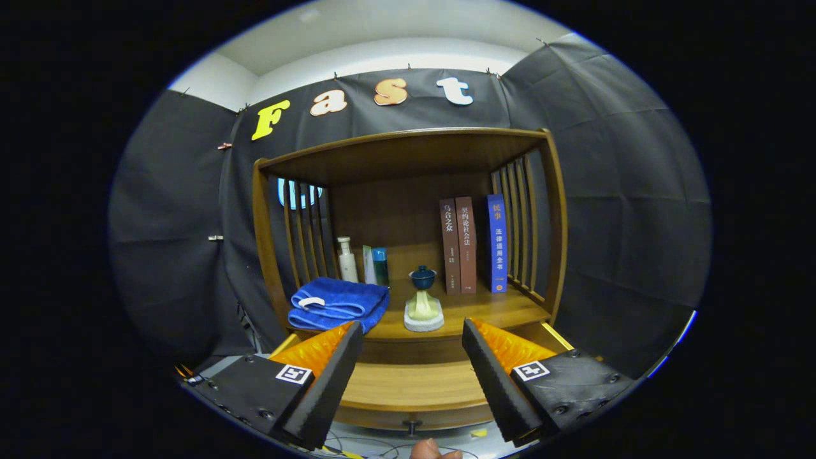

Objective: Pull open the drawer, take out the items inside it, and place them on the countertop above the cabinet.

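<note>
The tongs point(411, 366) stand wide open and hold nothing. Between and below the fingers lies the drawer point(414, 382), pulled out, with its knob point(412, 425) at the near edge. The visible drawer floor looks bare; the fingers hide both side portions, so it cannot be told whether any item remains there.

Beyond the tongs, the counter point(497, 309) carries a folded blue towel point(338, 303) ahead of the left finger, a small stand with a blue cup point(423, 299) ahead of the gap, a bottle point(347, 258) and a box point(377, 264) behind the towel, and three books point(472, 245) upright at the right rear.

Hazards from this position:
- Advancing the open tongs straight ahead would probably strike the stand; it looks narrow and top-heavy, so the cup could topple.
- The left finger sits near the towel's overhanging edge; a sweep there could drag the towel into the drawer.
- Reaching down without checking the hidden corners risks missing an item or jamming a finger against the drawer wall.
- A fingertip point(433, 449) shows below the knob; closing the drawer could pinch it.
</note>
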Action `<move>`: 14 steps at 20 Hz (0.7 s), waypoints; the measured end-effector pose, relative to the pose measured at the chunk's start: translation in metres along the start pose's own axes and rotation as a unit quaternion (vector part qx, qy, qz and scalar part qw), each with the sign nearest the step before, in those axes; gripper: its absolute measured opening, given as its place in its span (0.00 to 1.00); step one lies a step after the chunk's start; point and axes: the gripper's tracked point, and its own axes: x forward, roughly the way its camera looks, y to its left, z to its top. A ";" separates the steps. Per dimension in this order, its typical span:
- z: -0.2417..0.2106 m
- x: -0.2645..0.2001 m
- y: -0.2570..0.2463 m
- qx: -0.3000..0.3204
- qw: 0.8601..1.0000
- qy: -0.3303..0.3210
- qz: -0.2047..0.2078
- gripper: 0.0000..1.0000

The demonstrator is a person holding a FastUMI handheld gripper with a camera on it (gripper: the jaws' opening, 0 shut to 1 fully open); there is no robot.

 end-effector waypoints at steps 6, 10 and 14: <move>-0.108 -0.028 0.001 -0.015 1.000 0.005 -0.024 0.99; -0.154 -0.013 -0.010 -0.031 0.999 0.023 -0.032 0.99; -0.173 0.008 -0.013 -0.020 0.999 0.026 -0.029 0.99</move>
